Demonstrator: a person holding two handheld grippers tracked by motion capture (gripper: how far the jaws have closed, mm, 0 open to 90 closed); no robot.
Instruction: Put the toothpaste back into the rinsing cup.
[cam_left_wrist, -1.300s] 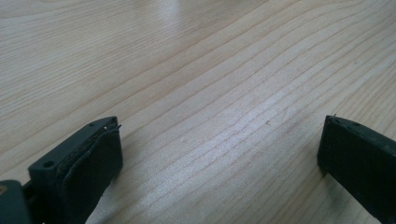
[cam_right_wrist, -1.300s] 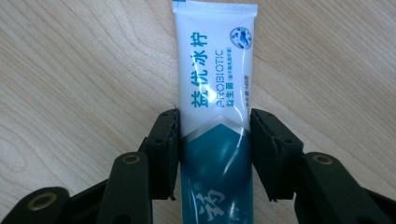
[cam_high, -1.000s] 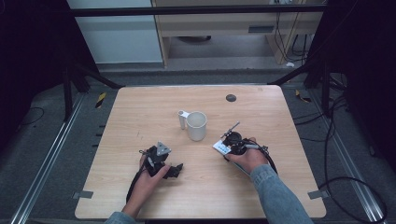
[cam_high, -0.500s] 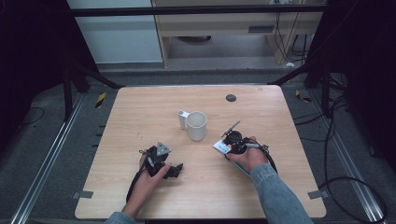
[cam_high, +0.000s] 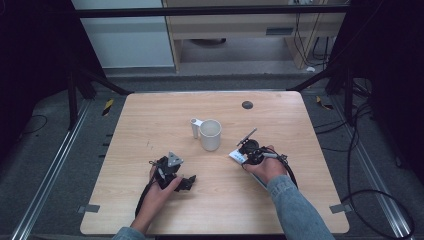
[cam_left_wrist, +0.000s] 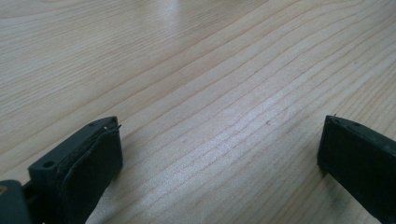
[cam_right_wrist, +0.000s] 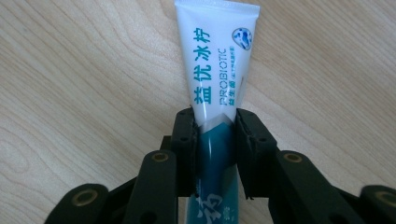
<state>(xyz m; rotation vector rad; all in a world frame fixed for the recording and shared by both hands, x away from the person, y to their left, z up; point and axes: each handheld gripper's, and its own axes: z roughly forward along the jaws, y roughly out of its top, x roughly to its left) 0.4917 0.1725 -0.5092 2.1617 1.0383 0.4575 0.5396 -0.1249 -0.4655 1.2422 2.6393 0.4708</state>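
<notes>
A white and teal toothpaste tube (cam_right_wrist: 217, 60) lies flat on the wooden table (cam_high: 150, 125), its crimped end pointing away from me. My right gripper (cam_right_wrist: 214, 116) has just been closing, and its pads (cam_right_wrist: 184, 135) now press on both sides of the tube's middle. In the high view the right gripper (cam_high: 248, 150) sits right of centre, with the tube (cam_high: 236, 156) showing white at its left. My left gripper (cam_high: 186, 182) rests low on the table at the front left. In its own view the left gripper (cam_left_wrist: 219, 135) stands open over bare wood.
A white mug (cam_high: 210, 134) stands upright in the middle of the table, just left of the right gripper, with a small white piece (cam_high: 195, 127) at its left side. A dark round spot (cam_high: 247, 105) lies near the back edge.
</notes>
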